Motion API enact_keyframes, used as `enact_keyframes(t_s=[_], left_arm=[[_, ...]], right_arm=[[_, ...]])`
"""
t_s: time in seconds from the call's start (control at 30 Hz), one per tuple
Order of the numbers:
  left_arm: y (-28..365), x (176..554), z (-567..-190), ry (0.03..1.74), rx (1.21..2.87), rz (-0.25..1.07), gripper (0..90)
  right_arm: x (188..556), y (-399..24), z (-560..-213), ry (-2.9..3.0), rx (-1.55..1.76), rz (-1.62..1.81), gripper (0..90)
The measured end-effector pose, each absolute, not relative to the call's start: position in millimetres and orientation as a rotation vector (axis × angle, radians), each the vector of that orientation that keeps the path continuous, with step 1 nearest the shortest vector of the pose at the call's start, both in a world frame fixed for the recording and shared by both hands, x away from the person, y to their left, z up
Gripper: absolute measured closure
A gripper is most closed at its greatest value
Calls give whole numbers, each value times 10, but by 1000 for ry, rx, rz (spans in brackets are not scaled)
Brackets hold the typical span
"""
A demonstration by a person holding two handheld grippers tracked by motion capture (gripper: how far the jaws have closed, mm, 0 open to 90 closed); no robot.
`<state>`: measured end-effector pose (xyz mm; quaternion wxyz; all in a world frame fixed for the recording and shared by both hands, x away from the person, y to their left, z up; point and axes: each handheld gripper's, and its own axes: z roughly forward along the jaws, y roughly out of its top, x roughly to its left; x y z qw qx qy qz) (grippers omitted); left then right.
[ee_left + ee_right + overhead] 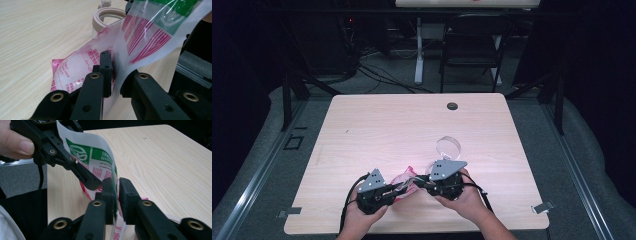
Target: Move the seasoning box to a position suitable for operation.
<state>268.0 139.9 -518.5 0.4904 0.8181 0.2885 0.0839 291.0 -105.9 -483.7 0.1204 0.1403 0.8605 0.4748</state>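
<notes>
A thin plastic bag (405, 177) printed in pink, red and green hangs between both grippers just above the table's front middle. My left gripper (398, 188) is shut on the bag's lower edge; in the left gripper view the film (82, 67) runs between the jaws of that gripper (117, 80). My right gripper (418, 182) is shut on the green-printed top part of the bag (85, 152), which passes between its jaws (117, 192). The left gripper (86, 178) pinches the same sheet just beyond. The two gripper tips nearly touch.
A beige tape roll (107, 15) lies flat on the wooden table (377, 125) just behind the grippers, seen as a pale ring (448, 146) from above. A dark grommet (452, 106) sits near the far edge. A black chair (472, 45) stands beyond the table.
</notes>
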Motion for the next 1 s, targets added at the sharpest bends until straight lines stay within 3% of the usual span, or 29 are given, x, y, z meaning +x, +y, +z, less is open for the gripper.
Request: enact_keyframes(t_s=[0.13, 0.33, 0.57, 0.73, 0.77, 0.87, 1.0], left_arm=[[1392, 2677, -5197, 703, 1985, 209, 825], [1384, 2671, -5207, 702, 1989, 218, 807], [1420, 2654, -5209, 711, 1968, 233, 722], [1490, 2634, -5234, 737, 1943, 255, 625], [1507, 2631, -5249, 749, 1930, 279, 550], [1524, 2639, -5295, 756, 1925, 316, 471], [1516, 2654, -5395, 775, 1947, 332, 426]], right_arm=[[2912, -1066, -4835, 2514, 420, 1370, 900], [2901, -1062, -4832, 2507, 438, 1356, 900], [2896, -1038, -4828, 2487, 478, 1385, 900], [2922, -982, -4800, 2485, 489, 1405, 900], [2940, -957, -4777, 2489, 493, 1401, 900], [2965, -924, -4750, 2495, 496, 1406, 900], [3009, -891, -4731, 2501, 510, 1422, 900]])
